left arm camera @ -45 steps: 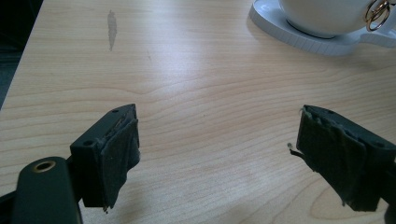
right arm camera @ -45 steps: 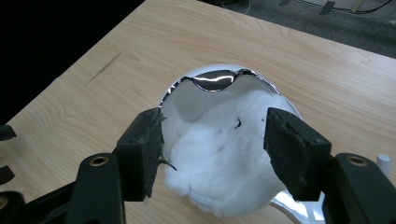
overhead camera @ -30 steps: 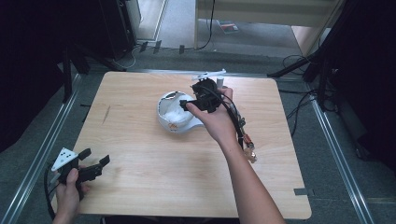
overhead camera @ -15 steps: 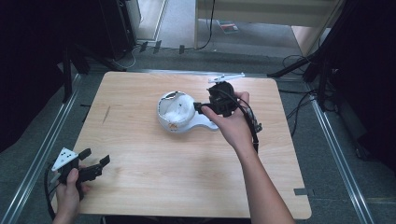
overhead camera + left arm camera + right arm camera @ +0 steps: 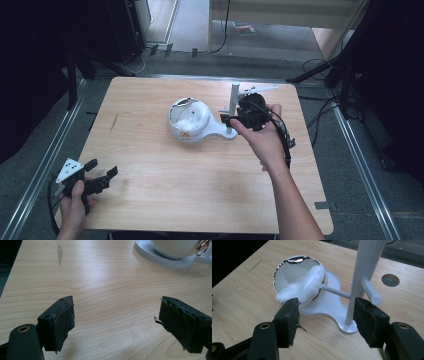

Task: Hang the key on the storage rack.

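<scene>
the right gripper (image 5: 325, 322) hangs wide, empty, just short of the white stand (image 5: 329, 305); its post (image 5: 362, 277) is nearer the right jaw, the cotton-filled bowl (image 5: 297, 282) beyond the left. best centre on the post before squeezing. left gripper (image 5: 116, 322) gapes idle.

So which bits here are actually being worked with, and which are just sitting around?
In use:
- white cup with cotton wad
- white stand on its base
- right gripper, open beside the stand

Idle:
- left gripper, open over bare table
- floor cables
</scene>
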A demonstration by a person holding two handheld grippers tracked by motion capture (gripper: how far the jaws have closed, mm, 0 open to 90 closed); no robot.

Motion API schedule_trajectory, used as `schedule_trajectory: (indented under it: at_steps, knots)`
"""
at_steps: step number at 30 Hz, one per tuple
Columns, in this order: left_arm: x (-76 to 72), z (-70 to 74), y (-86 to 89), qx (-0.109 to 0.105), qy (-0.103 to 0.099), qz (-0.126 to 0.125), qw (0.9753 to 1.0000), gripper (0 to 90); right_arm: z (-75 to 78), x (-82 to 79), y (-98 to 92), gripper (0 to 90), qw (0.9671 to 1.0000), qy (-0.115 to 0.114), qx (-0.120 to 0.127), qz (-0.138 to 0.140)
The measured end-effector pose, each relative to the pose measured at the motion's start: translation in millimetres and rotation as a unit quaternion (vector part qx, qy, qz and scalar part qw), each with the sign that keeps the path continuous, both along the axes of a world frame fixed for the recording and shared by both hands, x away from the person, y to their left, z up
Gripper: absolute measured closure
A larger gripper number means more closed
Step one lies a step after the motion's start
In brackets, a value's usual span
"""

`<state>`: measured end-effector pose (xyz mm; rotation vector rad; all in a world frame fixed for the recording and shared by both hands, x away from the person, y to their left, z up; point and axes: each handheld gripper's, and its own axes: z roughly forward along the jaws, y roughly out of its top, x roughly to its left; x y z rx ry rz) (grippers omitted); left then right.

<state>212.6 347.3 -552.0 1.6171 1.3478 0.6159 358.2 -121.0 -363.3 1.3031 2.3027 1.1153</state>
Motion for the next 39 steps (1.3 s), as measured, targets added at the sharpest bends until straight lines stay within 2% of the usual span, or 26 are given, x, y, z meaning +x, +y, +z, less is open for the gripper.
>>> schedule_trajectory:
  at_steps: [10,15,24,32,39]
  knots:
    - [0.0,0.1,-0.3,0.002,0.000,0.000,1.0000,13.9,-3.2,-5.3,-14.8,38.2,1.0000,0.001,-0.003,0.001]
    - [-0.1,0.1,-0.3,0.002,0.000,0.000,1.0000,13.9,-7.1,-6.0,-22.3,38.3,0.9999,0.001,-0.012,-0.003]
    - [-0.2,0.2,-0.7,0.002,0.002,0.000,1.0000,13.9,-18.6,-5.9,-33.9,38.3,0.9991,0.009,-0.042,-0.006]
    - [0.0,0.0,-1.0,0.002,0.001,0.001,1.0000,13.9,-32.7,-2.5,-45.4,38.4,0.9965,0.028,-0.077,-0.016]
    - [0.1,0.0,-0.9,0.002,0.001,0.001,1.0000,14.0,-43.4,2.2,-57.4,38.7,0.9943,0.045,-0.092,-0.028]
